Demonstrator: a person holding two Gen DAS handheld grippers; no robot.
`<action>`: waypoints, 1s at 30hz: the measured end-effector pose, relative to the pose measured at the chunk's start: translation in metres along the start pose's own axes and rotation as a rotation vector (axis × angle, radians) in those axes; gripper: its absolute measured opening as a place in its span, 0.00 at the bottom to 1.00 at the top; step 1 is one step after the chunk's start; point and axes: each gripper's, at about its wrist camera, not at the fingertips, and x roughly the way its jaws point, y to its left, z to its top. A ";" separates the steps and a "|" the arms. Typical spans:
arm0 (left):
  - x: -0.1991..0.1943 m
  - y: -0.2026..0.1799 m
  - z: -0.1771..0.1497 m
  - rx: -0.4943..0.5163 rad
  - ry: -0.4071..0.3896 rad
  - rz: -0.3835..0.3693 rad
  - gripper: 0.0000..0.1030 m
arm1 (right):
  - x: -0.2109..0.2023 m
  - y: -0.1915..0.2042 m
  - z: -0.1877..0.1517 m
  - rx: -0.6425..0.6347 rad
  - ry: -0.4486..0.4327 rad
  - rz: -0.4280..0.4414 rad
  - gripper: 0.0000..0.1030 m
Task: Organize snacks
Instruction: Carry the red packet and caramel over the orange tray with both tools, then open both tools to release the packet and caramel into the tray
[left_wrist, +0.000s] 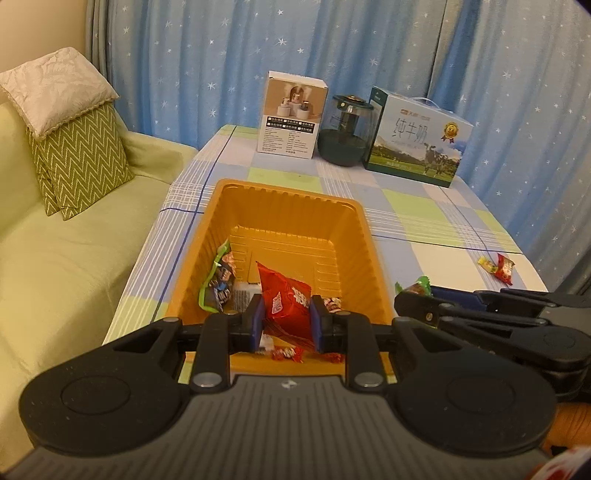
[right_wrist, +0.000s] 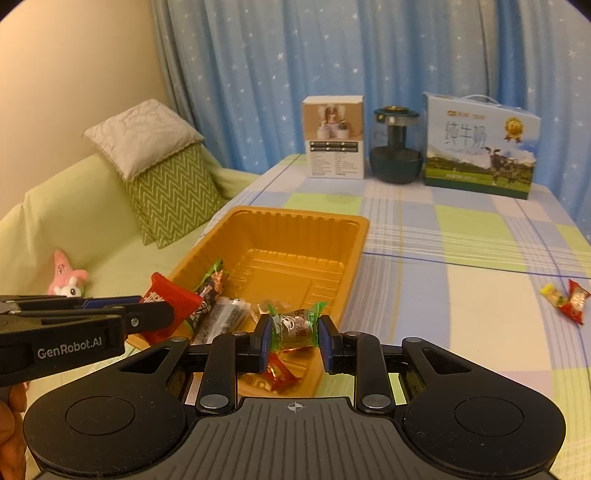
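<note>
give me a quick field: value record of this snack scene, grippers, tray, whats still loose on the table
left gripper: shut on a red foil snack packet, above the tray
right gripper: shut on a green-ended wrapped candy, at the tray's near right rim
tray: orange ribbed plastic tray, holds several wrapped snacks at its near end
loose on table: small yellow candy and small red candy, side by side, far right of the tray
surface: checked blue and green tablecloth
</note>
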 end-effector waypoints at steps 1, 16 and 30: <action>0.003 0.001 0.002 0.001 0.001 0.000 0.22 | 0.005 0.000 0.002 -0.004 0.004 0.001 0.26; 0.044 0.010 0.019 0.030 0.026 -0.025 0.22 | 0.046 -0.010 0.011 -0.001 0.037 -0.003 0.26; 0.024 0.040 0.013 -0.002 0.000 0.054 0.22 | 0.050 -0.003 0.011 -0.003 0.042 0.070 0.27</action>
